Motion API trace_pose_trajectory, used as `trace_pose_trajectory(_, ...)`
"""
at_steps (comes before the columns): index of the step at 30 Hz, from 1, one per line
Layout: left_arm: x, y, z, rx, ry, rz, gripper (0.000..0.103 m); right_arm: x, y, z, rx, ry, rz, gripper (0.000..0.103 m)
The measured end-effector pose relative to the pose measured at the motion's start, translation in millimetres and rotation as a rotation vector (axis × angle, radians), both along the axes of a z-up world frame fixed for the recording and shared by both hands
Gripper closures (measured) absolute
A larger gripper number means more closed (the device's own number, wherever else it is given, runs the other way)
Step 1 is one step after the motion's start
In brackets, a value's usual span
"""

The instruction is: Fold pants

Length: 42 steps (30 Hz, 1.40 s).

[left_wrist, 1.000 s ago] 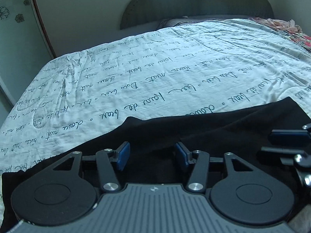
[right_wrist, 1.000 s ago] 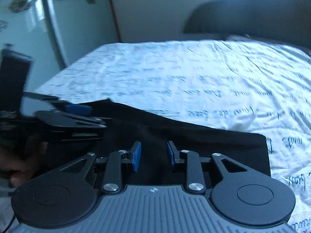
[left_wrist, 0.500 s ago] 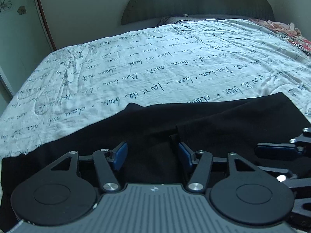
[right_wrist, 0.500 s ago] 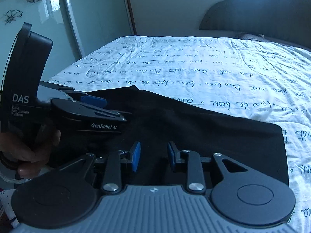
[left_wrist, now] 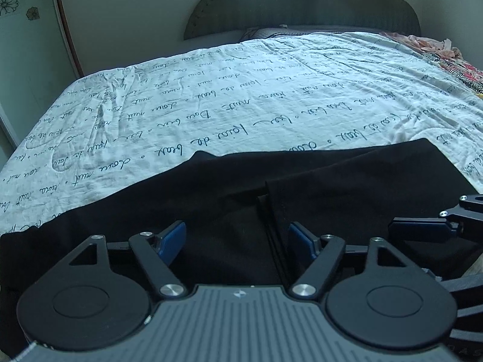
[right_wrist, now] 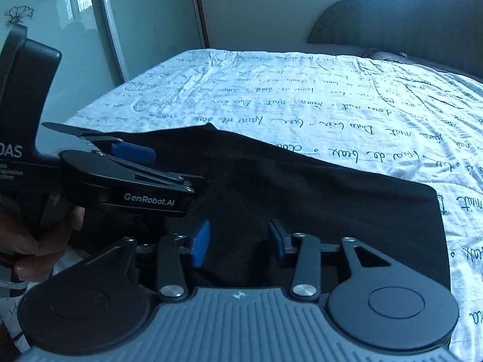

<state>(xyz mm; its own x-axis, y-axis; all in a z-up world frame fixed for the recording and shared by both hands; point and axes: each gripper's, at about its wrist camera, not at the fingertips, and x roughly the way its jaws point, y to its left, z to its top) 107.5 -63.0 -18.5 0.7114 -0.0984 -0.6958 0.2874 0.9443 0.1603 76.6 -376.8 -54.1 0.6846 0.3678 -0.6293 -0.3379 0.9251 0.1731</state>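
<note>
Black pants (left_wrist: 347, 187) lie flat across the near side of the bed, with a folded layer's edge running down the middle. My left gripper (left_wrist: 237, 236) hovers just over them. Its jaws are opening, and the blue pads stand wide apart without pressing the cloth. In the right wrist view the pants (right_wrist: 317, 193) end in a square corner at the right. My right gripper (right_wrist: 238, 239) is low over the fabric, its jaws opening too, with nothing pinched. A hand (right_wrist: 36, 238) holds the left gripper (right_wrist: 157, 166) at the left.
A white bedsheet (left_wrist: 241, 99) printed with handwriting covers the bed. A dark headboard (left_wrist: 302, 9) stands at the far end. Patterned cloth (left_wrist: 446, 60) lies at the far right. A flowered sliding door (right_wrist: 75, 30) runs along the left.
Both grippers' jaws have widened. Both have drawn back a little over the pants, so more black fabric shows. The left gripper and the hand holding it have come into clear sight in the right wrist view.
</note>
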Motion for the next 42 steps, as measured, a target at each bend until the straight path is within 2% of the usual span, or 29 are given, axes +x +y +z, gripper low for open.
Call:
trace_pose_trajectory(8, -7, 12, 1, -0.03, 0.001, 0.018, 0.025, -5, 5, 1, -0.01, 0.0, -0.021, 0.058)
trace_pose_trajectory(11, -8, 23, -1, -0.027, 0.028, 0.033, 0.025, -4, 9, 0, -0.045, 0.009, -0.013, 0.054)
trace_pose_trajectory(15, -25, 56, 15, -0.076, 0.001, 0.075, 0.024, -9, 20, 12, -0.079, -0.049, -0.007, 0.054)
trace_pose_trajectory(19, -46, 105, 33, -0.094, -0.052, 0.19, 0.022, -19, 55, 36, -0.122, -0.152, 0.093, 0.054)
trace_pose_trajectory(23, -63, 162, 43, -0.116, -0.075, 0.34, 0.021, -34, 109, 48, -0.21, -0.257, 0.256, 0.054)
trace_pose_trajectory(27, -79, 213, 48, -0.171, -0.056, 0.475, 0.022, -51, 169, 46, -0.279, -0.326, 0.442, 0.054)
trace_pose_trajectory(31, -88, 248, 45, -0.238, -0.006, 0.532, 0.021, -72, 227, 30, -0.39, -0.421, 0.578, 0.053)
trace_pose_trajectory(33, -90, 260, 40, -0.292, 0.037, 0.548, 0.02, -77, 250, 20, -0.451, -0.449, 0.624, 0.053)
trace_pose_trajectory(35, -90, 274, 34, -0.387, 0.092, 0.558, 0.019, -79, 267, 9, -0.501, -0.462, 0.653, 0.053)
trace_pose_trajectory(37, -90, 288, 25, -0.508, 0.148, 0.572, 0.019, -84, 280, -5, -0.582, -0.492, 0.664, 0.053)
trace_pose_trajectory(40, -89, 307, 10, -0.708, 0.208, 0.59, 0.017, -96, 296, -24, -0.729, -0.618, 0.665, 0.054)
trace_pose_trajectory(42, -88, 318, 1, -0.84, 0.227, 0.589, 0.013, -101, 305, -31, -0.789, -0.683, 0.663, 0.055)
